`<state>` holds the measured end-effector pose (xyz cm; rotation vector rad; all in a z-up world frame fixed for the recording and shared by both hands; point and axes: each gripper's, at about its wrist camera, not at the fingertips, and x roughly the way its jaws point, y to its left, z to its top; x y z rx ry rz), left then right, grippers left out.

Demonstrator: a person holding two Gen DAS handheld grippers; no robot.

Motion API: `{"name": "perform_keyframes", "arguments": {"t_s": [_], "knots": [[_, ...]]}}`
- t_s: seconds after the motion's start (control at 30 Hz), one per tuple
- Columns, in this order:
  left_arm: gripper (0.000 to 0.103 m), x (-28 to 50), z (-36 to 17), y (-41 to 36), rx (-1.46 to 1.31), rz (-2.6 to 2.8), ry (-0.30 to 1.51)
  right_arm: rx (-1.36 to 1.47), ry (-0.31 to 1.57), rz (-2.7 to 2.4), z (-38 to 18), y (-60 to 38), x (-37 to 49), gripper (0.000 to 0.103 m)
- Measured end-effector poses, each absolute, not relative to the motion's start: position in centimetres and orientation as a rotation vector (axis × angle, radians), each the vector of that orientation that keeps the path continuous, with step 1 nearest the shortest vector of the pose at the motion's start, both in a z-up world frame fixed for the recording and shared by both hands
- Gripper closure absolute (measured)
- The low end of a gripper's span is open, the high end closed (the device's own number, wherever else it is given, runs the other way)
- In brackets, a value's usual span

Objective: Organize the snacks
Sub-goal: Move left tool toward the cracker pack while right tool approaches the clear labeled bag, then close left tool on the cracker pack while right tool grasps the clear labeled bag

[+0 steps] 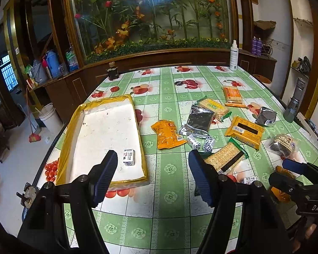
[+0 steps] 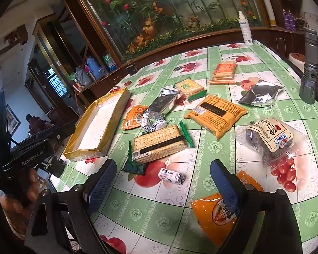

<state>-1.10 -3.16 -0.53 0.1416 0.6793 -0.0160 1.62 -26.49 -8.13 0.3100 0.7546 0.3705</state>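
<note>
Tray (image 1: 74, 131) — 1 candy (image 1: 129, 157) inside

the tablecloth (image 1: 169, 190) is a green and white check with red fruit prints and pale flower medallions. on it, the tray (image 1: 70, 135) is white inside with a yellow rim; just right of the tray lies an orange packet (image 1: 166, 134), then a silver foil pack (image 1: 198, 120). the candy (image 1: 129, 157) inside the tray looks white with dark blue spots, perhaps black.
</note>
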Motion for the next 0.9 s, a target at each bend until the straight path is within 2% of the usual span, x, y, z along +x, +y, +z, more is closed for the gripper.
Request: {"name": "perform_keyframes", "arguments": {"t_s": [0.07, 0.3, 0.73, 0.9], "knots": [[0.028, -0.6, -1.2, -3.3, 0.142, -0.055, 0.713, 0.309, 0.761, 0.365, -8.4, -26.6, 1.7, 0.011], [0.028, 0.7, -5.7, -4.6, 0.179, -0.198, 0.871, 0.253, 0.810, 0.317, -9.6, -27.2, 2.1, 0.011], [0.028, 5.2, -7.4, -12.3, 0.515, -0.496, 0.886, 0.113, 0.845, 0.335, -9.3, -28.5, 2.3, 0.011], [0.028, 7.3, -8.2, -13.2, 0.527, -0.570, 0.930, -0.001, 0.820, 0.279, -8.8, -30.9, 3.1, 0.011]]}}
